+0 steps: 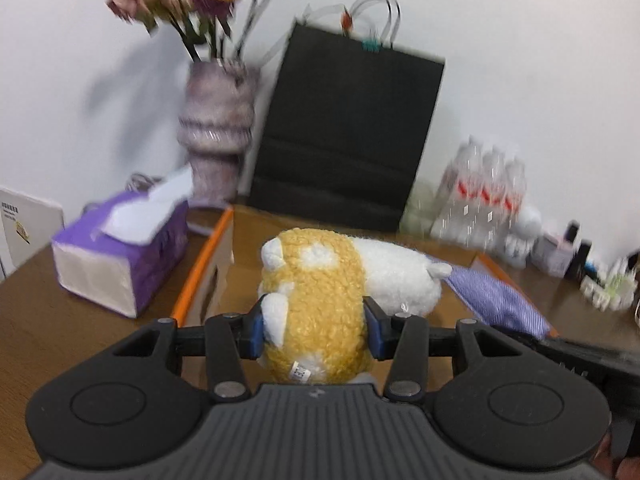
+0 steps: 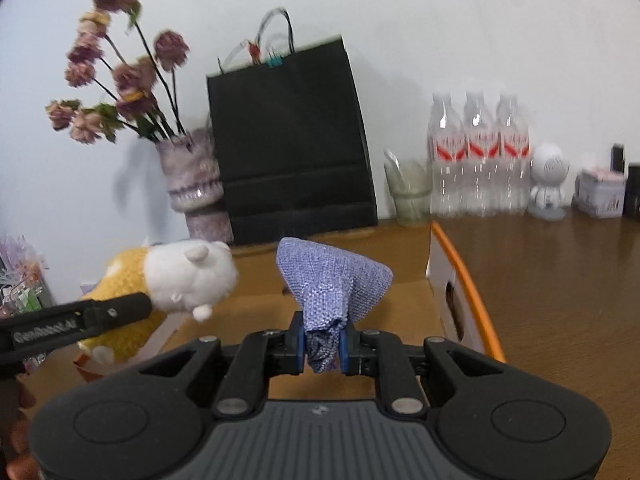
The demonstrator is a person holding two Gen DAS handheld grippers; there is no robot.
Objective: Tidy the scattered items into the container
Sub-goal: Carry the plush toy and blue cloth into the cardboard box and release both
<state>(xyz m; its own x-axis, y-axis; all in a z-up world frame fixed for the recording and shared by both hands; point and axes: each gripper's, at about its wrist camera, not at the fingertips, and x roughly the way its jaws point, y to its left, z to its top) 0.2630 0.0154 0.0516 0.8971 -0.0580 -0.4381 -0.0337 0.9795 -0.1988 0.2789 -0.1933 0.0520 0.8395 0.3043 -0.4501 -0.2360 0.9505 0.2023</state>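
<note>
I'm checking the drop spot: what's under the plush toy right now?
The plush toy, held in the left tongs, hangs over the orange-edged cardboard box. Bare brown box floor shows around it; the patch directly beneath is hidden by the toy.

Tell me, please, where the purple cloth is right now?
The purple cloth is pinched in the right gripper, above the orange-edged cardboard box, right of the plush toy.

Left tool (image 1: 314,330) and right tool (image 2: 323,346), apparently clamped.
</note>
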